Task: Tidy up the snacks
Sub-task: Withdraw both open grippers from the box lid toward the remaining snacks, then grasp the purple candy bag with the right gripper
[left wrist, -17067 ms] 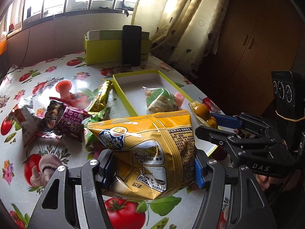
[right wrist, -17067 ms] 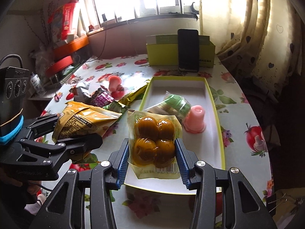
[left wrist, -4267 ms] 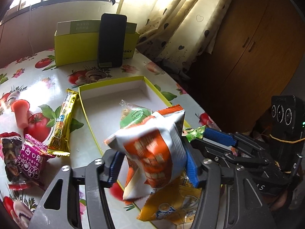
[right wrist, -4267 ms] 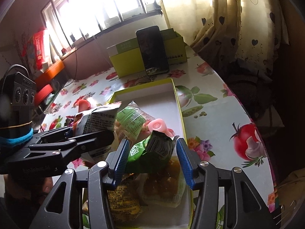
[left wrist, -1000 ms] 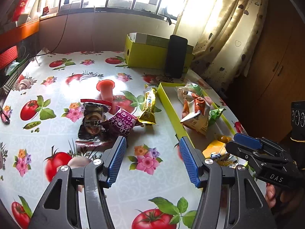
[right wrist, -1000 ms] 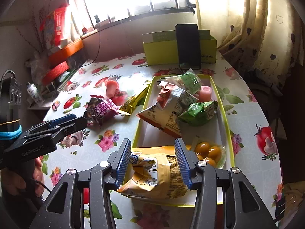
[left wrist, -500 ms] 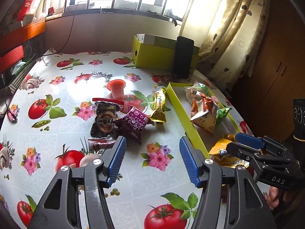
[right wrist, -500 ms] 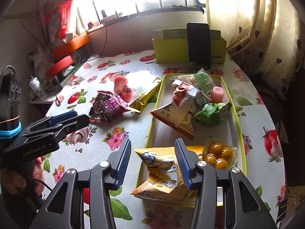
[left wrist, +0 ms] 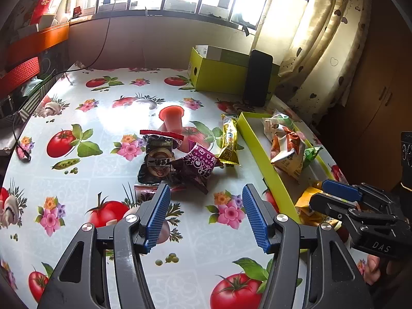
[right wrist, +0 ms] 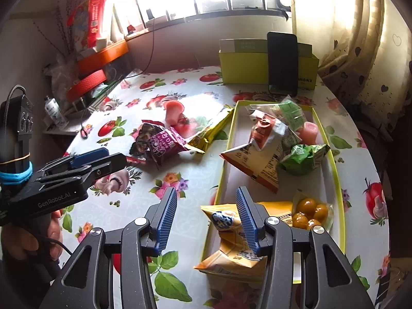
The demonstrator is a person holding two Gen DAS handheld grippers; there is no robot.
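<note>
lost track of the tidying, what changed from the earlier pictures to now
The left gripper let go of the orange-and-white bag, the right gripper the green packet; both now lie in the yellow tray. Both grippers are empty. The purple packet and gold bar remain outside.

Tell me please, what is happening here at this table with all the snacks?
A person holds a gripper in each hand and sorts snacks into a yellow tray. Both the left gripper and the right gripper are open and empty. The tray already holds several packets, among them an orange chip bag. A purple packet, a dark packet, a gold bar and a pink jelly cup lie outside it on the table.
</note>
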